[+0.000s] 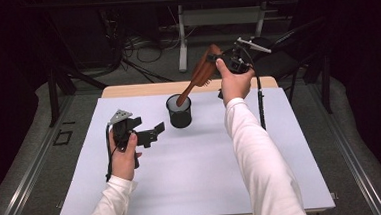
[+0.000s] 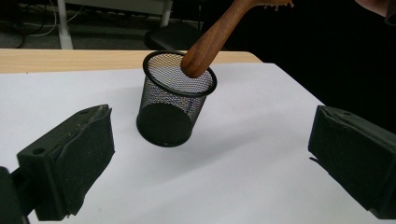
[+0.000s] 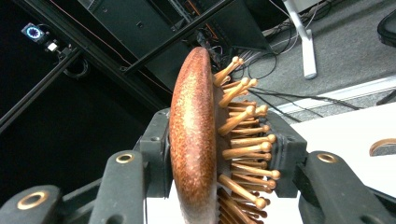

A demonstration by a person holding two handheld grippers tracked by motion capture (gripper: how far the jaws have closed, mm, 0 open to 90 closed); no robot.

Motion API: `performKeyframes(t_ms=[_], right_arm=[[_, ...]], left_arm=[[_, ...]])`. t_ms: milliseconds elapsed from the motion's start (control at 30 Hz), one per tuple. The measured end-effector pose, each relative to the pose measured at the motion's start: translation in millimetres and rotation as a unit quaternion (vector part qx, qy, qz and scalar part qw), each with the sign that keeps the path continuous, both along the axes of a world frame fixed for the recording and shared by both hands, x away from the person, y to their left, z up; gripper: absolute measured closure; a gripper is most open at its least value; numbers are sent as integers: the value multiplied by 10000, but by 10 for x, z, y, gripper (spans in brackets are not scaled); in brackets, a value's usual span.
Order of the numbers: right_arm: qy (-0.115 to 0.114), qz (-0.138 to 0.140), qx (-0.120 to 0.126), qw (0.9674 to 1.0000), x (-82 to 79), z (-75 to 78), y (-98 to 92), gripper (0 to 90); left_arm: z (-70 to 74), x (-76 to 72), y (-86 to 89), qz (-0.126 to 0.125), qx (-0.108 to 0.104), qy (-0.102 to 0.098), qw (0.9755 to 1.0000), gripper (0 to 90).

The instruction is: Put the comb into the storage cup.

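A wooden hairbrush (image 1: 200, 76) leans with its handle tip inside a black mesh cup (image 1: 179, 111) at the back middle of the white table. My right gripper (image 1: 225, 60) is shut on the brush's head, held up above the table's far edge. In the right gripper view the brush head (image 3: 196, 140) sits between the two jaws, its wooden bristles pointing right. My left gripper (image 1: 152, 134) hovers open to the left of the cup, nothing in it. In the left gripper view the cup (image 2: 173, 99) tilts between the spread jaws, farther off, with the brush handle (image 2: 212, 39) entering its rim.
The white table top (image 1: 192, 167) has a wooden strip (image 1: 127, 90) along its far edge. Behind it stand a desk frame (image 1: 181, 33), cables on the floor and dark stands at both sides.
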State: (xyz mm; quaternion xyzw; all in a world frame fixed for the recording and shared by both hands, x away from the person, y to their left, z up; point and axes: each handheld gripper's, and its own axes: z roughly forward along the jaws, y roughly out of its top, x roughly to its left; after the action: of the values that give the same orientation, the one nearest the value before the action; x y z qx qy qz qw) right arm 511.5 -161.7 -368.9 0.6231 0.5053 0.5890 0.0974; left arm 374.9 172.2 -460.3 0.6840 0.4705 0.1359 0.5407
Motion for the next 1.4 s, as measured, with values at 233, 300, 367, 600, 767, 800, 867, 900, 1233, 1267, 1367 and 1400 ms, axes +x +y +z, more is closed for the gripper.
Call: performKeyframes(t_ms=[233, 300, 367, 600, 767, 800, 867, 900, 1233, 1267, 1367, 1400], right_arm=[[23, -51, -64, 10000, 27, -113, 44, 506], [29, -62, -55, 10000, 33, -141, 59, 506], [25, -70, -77, 9999, 41, -168, 78, 506], [13, -76, -109, 9999, 62, -233, 138, 506], [20, -69, -185, 9998, 62, -257, 167, 506], [24, -65, -181, 9998, 63, -264, 173, 506], [16, -52, -195, 9998, 64, -278, 183, 505], [24, -43, -193, 9998, 61, -284, 188, 505], [57, -45, -174, 9998, 62, -395, 198, 505], [47, -52, -142, 9999, 64, -408, 201, 505], [61, -53, -153, 9999, 66, -437, 206, 505], [76, -40, -168, 9998, 67, -445, 210, 505]], left_arm=[[0, 4, 10, 1, -20, 12, 10000, 4], [0, 5, 15, 8, -27, 18, 10000, 4], [0, 6, 21, 13, -32, 13, 10000, 4], [-1, 6, 28, 25, -50, 13, 10000, 4], [-4, 9, 34, 27, -51, 15, 10000, 4], [-4, 9, 35, 28, -49, 18, 10000, 4], [-5, 10, 35, 32, -47, 16, 10000, 4], [-7, 10, 33, 35, -45, 15, 10000, 4], [-15, 15, 31, 21, -17, 36, 10000, 4], [-16, 15, 31, 21, -23, 38, 10000, 4], [-19, 17, 33, 21, -23, 36, 10000, 4], [-19, 17, 33, 29, -26, 44, 10000, 4]])
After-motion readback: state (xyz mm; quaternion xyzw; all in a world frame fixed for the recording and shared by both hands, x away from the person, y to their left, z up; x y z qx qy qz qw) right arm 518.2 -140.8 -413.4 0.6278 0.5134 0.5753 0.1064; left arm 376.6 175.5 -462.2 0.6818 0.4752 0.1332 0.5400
